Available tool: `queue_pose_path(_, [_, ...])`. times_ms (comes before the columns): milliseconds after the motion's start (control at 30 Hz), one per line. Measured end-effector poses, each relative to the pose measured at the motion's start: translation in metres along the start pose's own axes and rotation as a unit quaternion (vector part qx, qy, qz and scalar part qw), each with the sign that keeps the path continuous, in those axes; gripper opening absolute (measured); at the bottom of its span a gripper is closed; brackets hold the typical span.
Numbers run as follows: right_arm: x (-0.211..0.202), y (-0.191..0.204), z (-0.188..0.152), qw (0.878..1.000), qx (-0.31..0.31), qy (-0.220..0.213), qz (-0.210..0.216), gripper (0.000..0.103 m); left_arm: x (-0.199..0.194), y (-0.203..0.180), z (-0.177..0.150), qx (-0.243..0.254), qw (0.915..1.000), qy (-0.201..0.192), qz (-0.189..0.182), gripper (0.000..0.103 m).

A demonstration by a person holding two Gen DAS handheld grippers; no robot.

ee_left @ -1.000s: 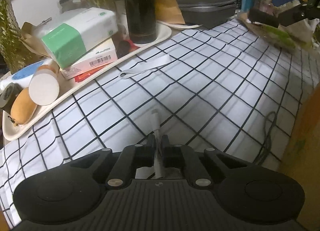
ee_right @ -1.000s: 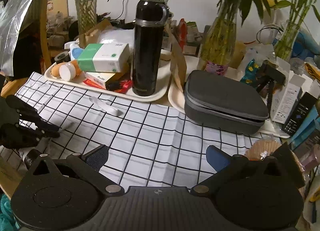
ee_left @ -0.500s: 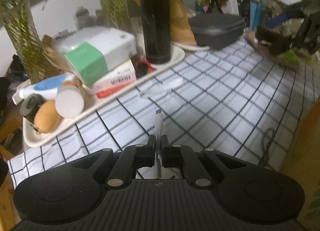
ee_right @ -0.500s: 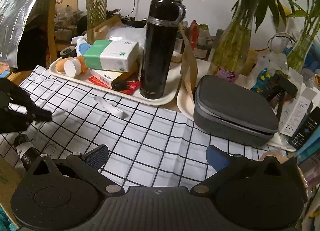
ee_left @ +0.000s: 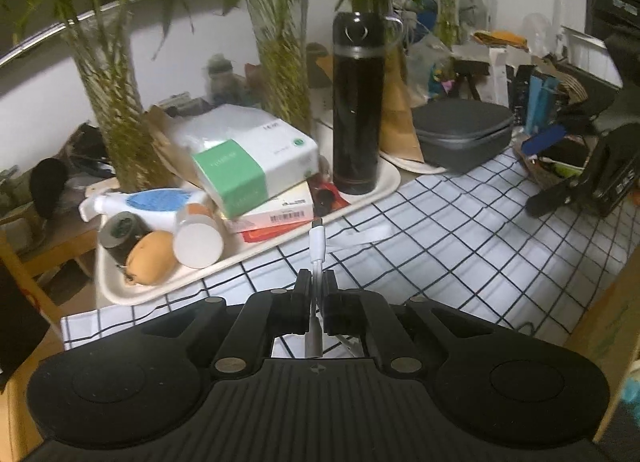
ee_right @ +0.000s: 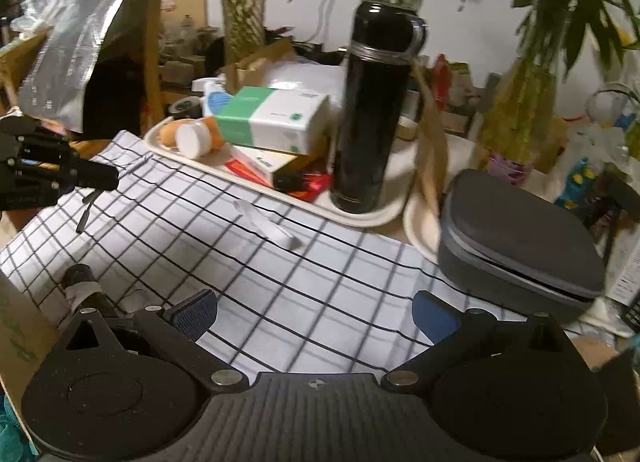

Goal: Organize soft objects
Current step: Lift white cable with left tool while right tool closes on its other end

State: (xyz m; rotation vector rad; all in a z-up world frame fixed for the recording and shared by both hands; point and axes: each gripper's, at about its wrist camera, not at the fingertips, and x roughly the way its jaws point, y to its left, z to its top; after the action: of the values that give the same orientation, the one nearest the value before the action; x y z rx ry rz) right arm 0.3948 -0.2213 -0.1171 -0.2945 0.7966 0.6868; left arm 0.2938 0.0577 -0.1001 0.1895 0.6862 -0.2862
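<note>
My left gripper (ee_left: 316,282) is shut on a white cable with a USB plug (ee_left: 317,240), held above the checked cloth (ee_left: 460,246) near the tray's front edge. It shows at the left of the right wrist view (ee_right: 100,178). A white strap (ee_left: 360,236) lies flat on the cloth just past the plug, also in the right wrist view (ee_right: 266,224). My right gripper (ee_right: 314,312) is open and empty over the cloth's near side; it shows in the left wrist view (ee_left: 560,190).
A cream tray (ee_left: 132,290) holds a tissue pack (ee_left: 250,166), boxes, a black flask (ee_left: 358,102), a tube and small tubs. A grey zip case (ee_right: 520,242) sits at the right. Vases with bamboo stand behind. A cardboard box (ee_right: 20,326) is at near left.
My left gripper has lifted and tilted up with the cable, away from the cloth. My right gripper has moved closer to the table and a little left.
</note>
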Motion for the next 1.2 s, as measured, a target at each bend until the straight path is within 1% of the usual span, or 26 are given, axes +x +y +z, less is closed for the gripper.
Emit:
queue_pose_path(100, [0.012, 0.001, 0.002, 1.0, -0.011, 0.001, 0.02, 0.101, -0.009, 0.001, -0.001, -0.009, 1.0, -0.002, 0.005, 0.006])
queue_pose_path(233, [0.035, 0.001, 0.004, 0.999, -0.035, 0.013, 0.038, 0.088, -0.016, 0.007, -0.001, -0.028, 0.9995, -0.01, -0.003, 0.006])
queue_pose_path(300, [0.049, 0.001, 0.006, 0.998, -0.04, 0.017, 0.045, 0.084, -0.015, 0.01, 0.0, -0.04, 0.9991, -0.01, -0.01, 0.006])
queue_pose_path(500, [0.086, 0.002, 0.017, 0.995, -0.044, 0.021, 0.086, 0.062, -0.007, 0.011, -0.002, -0.041, 0.9991, 0.001, -0.013, 0.006])
queue_pose_path(733, [0.125, -0.003, 0.029, 0.995, -0.018, 0.023, 0.093, 0.058, -0.007, 0.013, -0.005, -0.048, 0.9985, 0.008, -0.024, 0.006])
queue_pose_path(867, [0.144, -0.011, 0.033, 0.995, 0.019, 0.022, 0.097, 0.057, -0.004, 0.015, -0.007, -0.047, 0.9985, 0.012, -0.024, 0.006])
queue_pose_path(967, [0.151, -0.014, 0.035, 0.995, 0.032, 0.017, 0.097, 0.056, -0.003, 0.017, -0.008, -0.048, 0.9985, 0.014, -0.021, 0.006])
queue_pose_path(1033, [0.156, -0.015, 0.035, 0.994, 0.041, 0.017, 0.103, 0.053, -0.002, 0.019, -0.008, -0.051, 0.9984, 0.015, -0.02, 0.006])
queue_pose_path(1100, [0.163, -0.013, 0.035, 0.994, 0.037, 0.024, 0.101, 0.047, -0.002, 0.02, -0.008, -0.051, 0.9984, 0.016, -0.018, 0.006])
queue_pose_path(1200, [0.168, -0.011, 0.034, 0.993, 0.041, 0.03, 0.105, 0.045, -0.001, 0.019, -0.008, -0.049, 0.9985, 0.017, -0.016, 0.006])
